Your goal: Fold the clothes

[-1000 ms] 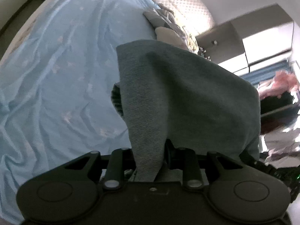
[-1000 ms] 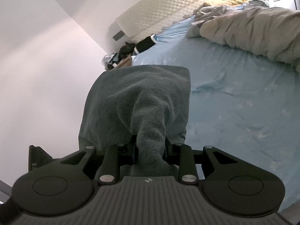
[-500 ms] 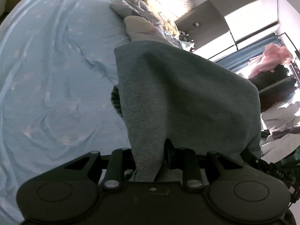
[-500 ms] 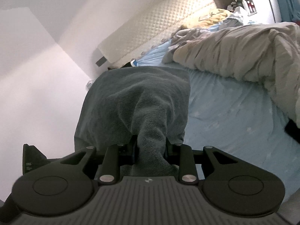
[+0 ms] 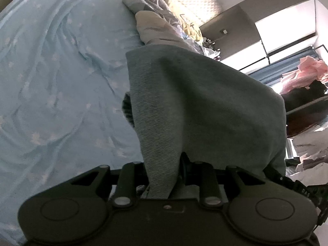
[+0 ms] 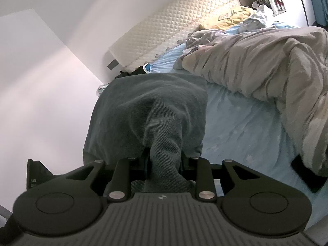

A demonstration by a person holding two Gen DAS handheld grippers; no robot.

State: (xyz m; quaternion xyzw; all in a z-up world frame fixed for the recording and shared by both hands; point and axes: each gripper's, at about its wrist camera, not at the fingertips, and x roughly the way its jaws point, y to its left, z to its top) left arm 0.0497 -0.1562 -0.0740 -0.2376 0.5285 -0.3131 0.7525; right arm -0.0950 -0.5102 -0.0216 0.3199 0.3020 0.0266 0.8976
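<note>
A dark teal ribbed garment (image 5: pixel 201 106) hangs in the air above the light blue bed sheet (image 5: pixel 51 78). My left gripper (image 5: pixel 164 164) is shut on one part of it; the cloth drapes over and hides the fingertips. In the right wrist view the same teal garment (image 6: pixel 151 110) drapes over my right gripper (image 6: pixel 164 157), which is shut on another part of it. The garment is lifted off the bed (image 6: pixel 242 131) and covers the middle of both views.
A rumpled grey-beige duvet (image 6: pixel 266 65) lies across the far half of the bed, also in the left wrist view (image 5: pixel 155 28). A quilted cream headboard (image 6: pixel 172 28) and white wall (image 6: pixel 41 82) stand behind. Pink clothes (image 5: pixel 303 69) hang at right.
Both grippers have kept hold of the garment while the views swung toward the headboard; more of the duvet and headboard now shows.
</note>
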